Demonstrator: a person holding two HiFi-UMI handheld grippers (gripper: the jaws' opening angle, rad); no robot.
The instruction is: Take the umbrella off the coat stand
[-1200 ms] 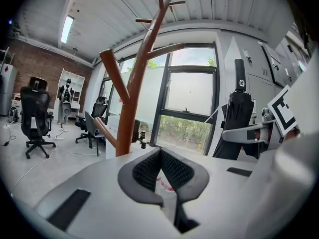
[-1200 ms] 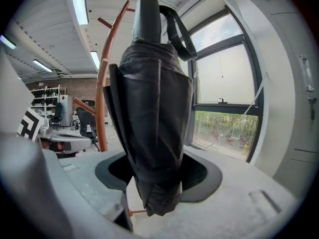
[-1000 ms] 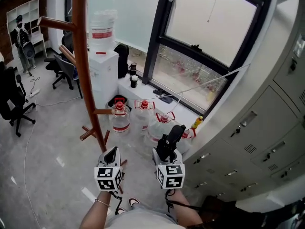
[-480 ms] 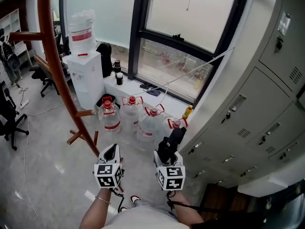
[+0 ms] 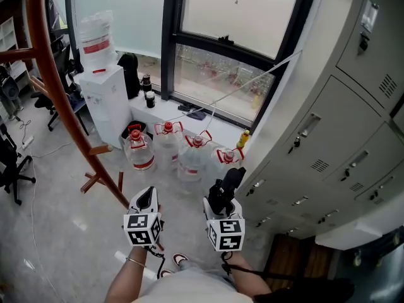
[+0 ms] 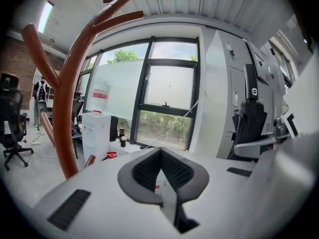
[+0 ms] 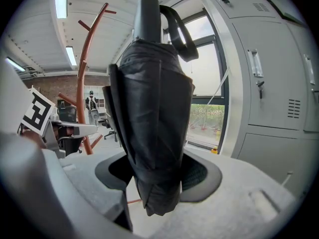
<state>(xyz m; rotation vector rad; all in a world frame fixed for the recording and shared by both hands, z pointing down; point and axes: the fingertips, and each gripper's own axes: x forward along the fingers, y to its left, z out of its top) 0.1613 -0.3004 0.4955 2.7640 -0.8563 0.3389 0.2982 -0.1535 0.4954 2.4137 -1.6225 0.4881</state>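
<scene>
My right gripper (image 5: 226, 197) is shut on a folded black umbrella (image 5: 228, 185), which stands upright between its pads with the strap at the top (image 7: 152, 108). The umbrella hangs free of the brown wooden coat stand (image 5: 53, 87), which rises at the left of the head view and shows far off behind the umbrella (image 7: 82, 91). My left gripper (image 5: 147, 199) is shut with nothing in it, its pads meeting in front of the window (image 6: 162, 171). The coat stand (image 6: 67, 108) fills the left side of that view, and the held umbrella (image 6: 249, 118) shows at its right.
Several large water bottles (image 5: 167, 147) stand on the floor below the window. A white water dispenser (image 5: 104, 87) is beside the stand. Grey metal lockers (image 5: 341, 118) line the right side. Office chairs (image 5: 9, 163) stand at the far left.
The view has swung right, so the coat stand has slid toward the left edge. Both grippers keep their places in the picture and the umbrella stays in the right one.
</scene>
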